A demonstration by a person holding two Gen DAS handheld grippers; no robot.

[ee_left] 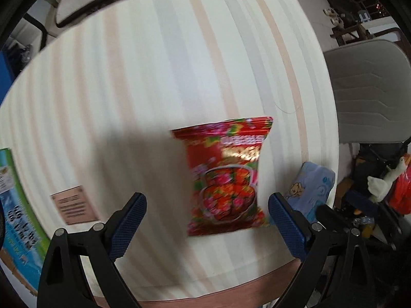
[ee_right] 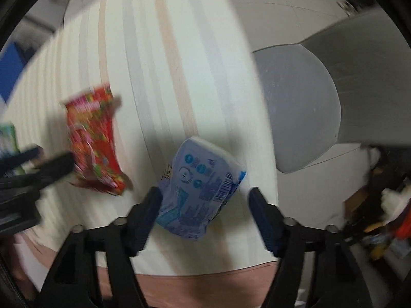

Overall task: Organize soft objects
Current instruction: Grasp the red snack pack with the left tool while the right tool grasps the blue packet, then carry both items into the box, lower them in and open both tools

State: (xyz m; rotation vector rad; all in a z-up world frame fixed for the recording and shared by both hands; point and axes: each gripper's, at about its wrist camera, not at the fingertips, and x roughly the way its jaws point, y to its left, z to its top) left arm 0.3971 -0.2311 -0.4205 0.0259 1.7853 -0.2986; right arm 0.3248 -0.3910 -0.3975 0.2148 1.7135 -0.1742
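Observation:
A red snack bag (ee_left: 224, 177) lies on the striped table (ee_left: 154, 77), just ahead of my left gripper (ee_left: 206, 215), which is open and empty with the bag's near end between its fingers. A light blue soft pack (ee_right: 199, 187) lies near the table's front right edge; it also shows in the left wrist view (ee_left: 312, 184). My right gripper (ee_right: 205, 211) is open, its fingers either side of the pack's near end. The red bag (ee_right: 93, 141) shows left of it, with the left gripper's fingers (ee_right: 51, 165) beside it.
A green and blue box (ee_left: 15, 218) sits at the table's left edge, a pink card (ee_left: 74, 205) near it. A grey plastic chair (ee_left: 370, 95) stands right of the table (ee_right: 303, 118). Clutter with a white plush toy (ee_left: 382, 182) lies on the floor.

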